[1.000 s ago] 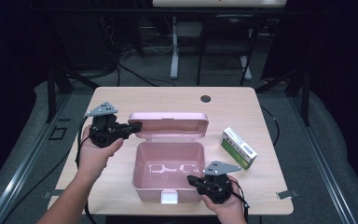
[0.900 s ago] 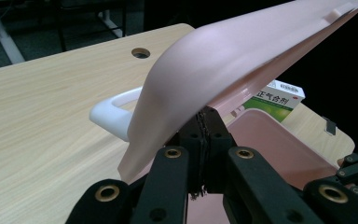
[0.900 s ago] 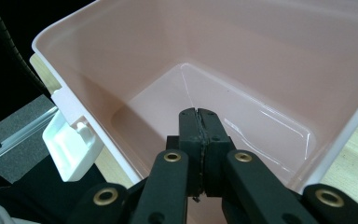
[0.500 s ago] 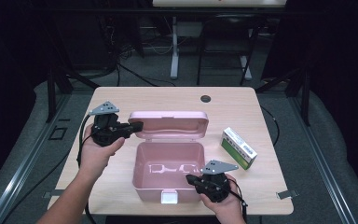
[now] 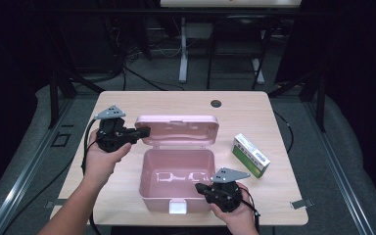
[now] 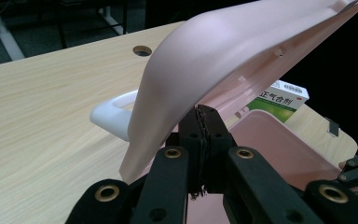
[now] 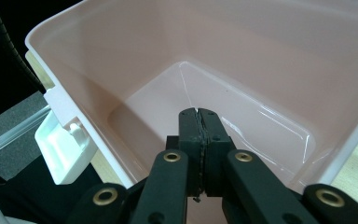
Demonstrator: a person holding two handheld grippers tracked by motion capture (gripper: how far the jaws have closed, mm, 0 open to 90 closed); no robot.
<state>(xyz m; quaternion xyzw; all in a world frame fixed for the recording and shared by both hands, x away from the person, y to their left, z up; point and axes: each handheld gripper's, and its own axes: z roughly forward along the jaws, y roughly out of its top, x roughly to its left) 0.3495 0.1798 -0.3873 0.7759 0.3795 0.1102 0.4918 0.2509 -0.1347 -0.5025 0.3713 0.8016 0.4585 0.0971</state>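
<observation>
A pink plastic box stands open at the table's middle, its lid tilted back. My left gripper is shut, and its tips rest against the lid's left edge. In the left gripper view the shut jaws touch the lid's underside, with a white handle behind. My right gripper is shut at the box's front right corner. In the right gripper view it points down into the bare inside of the box, with nothing between the jaws.
A green and white carton lies on the table to the right of the box, and is also seen in the left gripper view. A white latch hangs on the box's front wall. A cable hole sits near the far edge.
My left gripper has edged slightly right toward the lid. The right gripper has shifted a little left at the box's front. The lid stays tilted back.
</observation>
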